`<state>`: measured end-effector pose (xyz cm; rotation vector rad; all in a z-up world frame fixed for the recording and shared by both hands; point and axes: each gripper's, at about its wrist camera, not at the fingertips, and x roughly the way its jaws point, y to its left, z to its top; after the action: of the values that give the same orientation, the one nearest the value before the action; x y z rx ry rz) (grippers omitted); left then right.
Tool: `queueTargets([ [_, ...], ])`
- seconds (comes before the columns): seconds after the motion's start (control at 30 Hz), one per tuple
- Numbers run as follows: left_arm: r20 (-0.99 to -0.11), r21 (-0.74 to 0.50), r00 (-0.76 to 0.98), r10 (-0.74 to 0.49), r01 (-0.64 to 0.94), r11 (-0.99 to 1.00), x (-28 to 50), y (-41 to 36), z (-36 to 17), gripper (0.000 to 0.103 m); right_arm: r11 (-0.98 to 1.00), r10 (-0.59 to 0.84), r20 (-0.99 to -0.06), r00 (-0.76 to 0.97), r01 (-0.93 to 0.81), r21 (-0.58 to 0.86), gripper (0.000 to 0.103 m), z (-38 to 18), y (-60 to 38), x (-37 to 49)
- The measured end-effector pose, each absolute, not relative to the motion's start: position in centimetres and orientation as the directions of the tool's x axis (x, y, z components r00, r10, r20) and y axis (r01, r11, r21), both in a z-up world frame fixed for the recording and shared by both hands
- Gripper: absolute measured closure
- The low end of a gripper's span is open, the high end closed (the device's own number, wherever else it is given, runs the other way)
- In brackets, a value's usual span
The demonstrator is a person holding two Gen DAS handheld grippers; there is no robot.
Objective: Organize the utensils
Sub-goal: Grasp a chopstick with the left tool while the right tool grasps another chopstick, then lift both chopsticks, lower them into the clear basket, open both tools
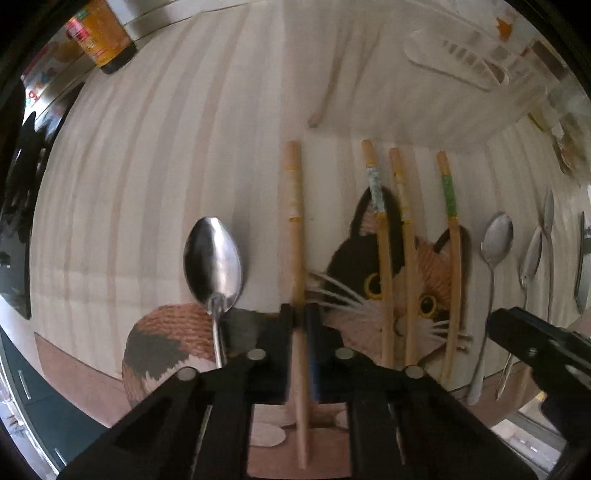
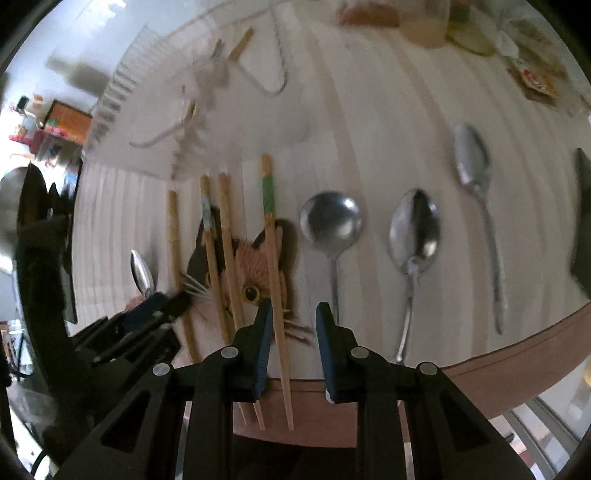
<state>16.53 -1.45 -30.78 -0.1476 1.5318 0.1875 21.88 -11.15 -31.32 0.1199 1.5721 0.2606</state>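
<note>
Left gripper fingers clamp the yellow-banded chopstick — lay it parallel beside the others; right gripper fingers stand apart.

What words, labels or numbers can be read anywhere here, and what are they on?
None can be read.
Bottle, yellow and red label: print too blurred.
Packet on the table: red mark, illegible.
Chopstick bands, yellow and green: colour only, no visible lettering.
</note>
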Motion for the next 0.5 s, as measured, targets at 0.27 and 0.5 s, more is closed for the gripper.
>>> queueTargets([
  [0.27, -1.000, 0.009, 0.026, 0.017, -0.253, 0.967, 14.0, 0.1, -30.4, 0.099, 0.972, 0.141, -0.989, -0.039, -0.183, 0.146, 0.079, -33.7, -6.6, 22.3],
  [0.5, -0.999, 0.000, 0.036, 0.009, -0.238, 0.971, 14.3, 1.3, -30.3, 0.099, 0.970, 0.031, -0.999, -0.031, -0.240, 0.037, 0.096, -34.1, -5.8, 20.7],
])
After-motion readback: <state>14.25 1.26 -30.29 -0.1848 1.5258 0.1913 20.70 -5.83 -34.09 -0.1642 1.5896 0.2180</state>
